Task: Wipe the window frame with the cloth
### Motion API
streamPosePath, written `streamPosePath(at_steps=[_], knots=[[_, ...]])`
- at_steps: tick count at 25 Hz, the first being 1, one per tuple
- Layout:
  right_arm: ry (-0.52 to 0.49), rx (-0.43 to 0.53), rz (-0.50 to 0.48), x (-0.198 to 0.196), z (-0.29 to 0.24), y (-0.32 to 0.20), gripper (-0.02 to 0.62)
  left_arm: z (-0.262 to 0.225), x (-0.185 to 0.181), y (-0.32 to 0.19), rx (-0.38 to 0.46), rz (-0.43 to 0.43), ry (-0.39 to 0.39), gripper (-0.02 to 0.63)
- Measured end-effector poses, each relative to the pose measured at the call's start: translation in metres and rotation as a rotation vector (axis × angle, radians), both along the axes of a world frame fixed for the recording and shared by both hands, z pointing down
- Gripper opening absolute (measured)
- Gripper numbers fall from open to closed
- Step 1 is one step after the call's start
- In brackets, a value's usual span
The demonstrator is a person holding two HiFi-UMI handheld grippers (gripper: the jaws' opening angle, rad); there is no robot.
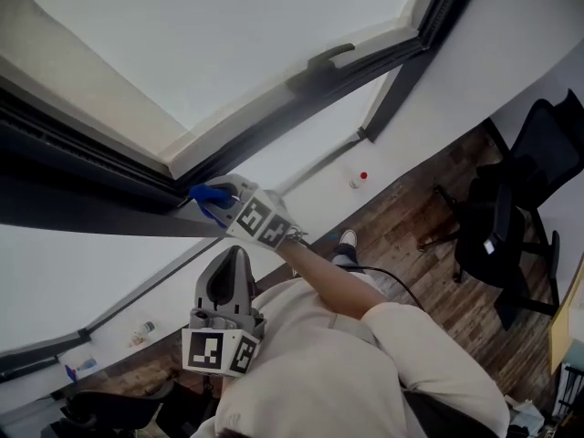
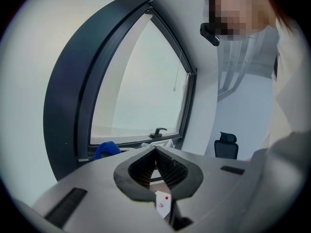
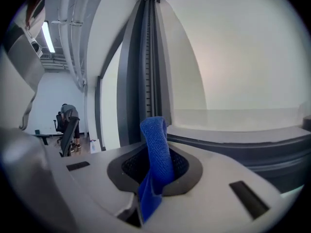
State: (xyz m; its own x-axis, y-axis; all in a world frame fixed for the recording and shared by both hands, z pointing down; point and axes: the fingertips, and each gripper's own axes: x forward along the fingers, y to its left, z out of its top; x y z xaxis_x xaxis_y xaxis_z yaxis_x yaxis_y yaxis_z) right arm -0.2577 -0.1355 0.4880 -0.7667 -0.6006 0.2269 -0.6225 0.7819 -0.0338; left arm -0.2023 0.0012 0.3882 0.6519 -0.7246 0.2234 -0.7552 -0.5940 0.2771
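Observation:
The blue cloth (image 1: 210, 195) is clamped in my right gripper (image 1: 222, 201), which is shut on it and holds it against the dark window frame (image 1: 137, 176) at the sill corner. In the right gripper view the cloth (image 3: 156, 147) stands up between the jaws, with the frame's upright (image 3: 146, 67) just beyond. My left gripper (image 1: 234, 254) hangs lower, near the person's chest, shut with nothing in it. From the left gripper view (image 2: 156, 150) the cloth (image 2: 107, 149) shows at the frame's lower left.
A window handle (image 1: 328, 57) sits on the frame farther right. Black office chairs (image 1: 511, 217) stand on the wood floor at the right. A small bottle (image 1: 362, 179) lies by the wall base. Another person (image 3: 68, 115) is far off in the room.

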Motion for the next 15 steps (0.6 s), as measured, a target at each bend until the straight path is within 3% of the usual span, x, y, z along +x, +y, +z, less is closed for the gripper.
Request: streamPosePath(at_steps=[3,7,15], knots=[[0.015,-0.017,-0.044,-0.019,0.003,0.002,0.054,-0.001,-0.012,0.001,0.003,-0.043,0.000,0.009],[0.061,-0.040,-0.016,-0.022,0.014,-0.008,0.054,-0.001,-0.029,0.000,0.004,-0.096,-0.001,0.009],[0.174,0.051,-0.006,-0.008,0.022,-0.016,0.054,0.000,-0.030,-0.008,0.009,-0.092,0.006,0.009]])
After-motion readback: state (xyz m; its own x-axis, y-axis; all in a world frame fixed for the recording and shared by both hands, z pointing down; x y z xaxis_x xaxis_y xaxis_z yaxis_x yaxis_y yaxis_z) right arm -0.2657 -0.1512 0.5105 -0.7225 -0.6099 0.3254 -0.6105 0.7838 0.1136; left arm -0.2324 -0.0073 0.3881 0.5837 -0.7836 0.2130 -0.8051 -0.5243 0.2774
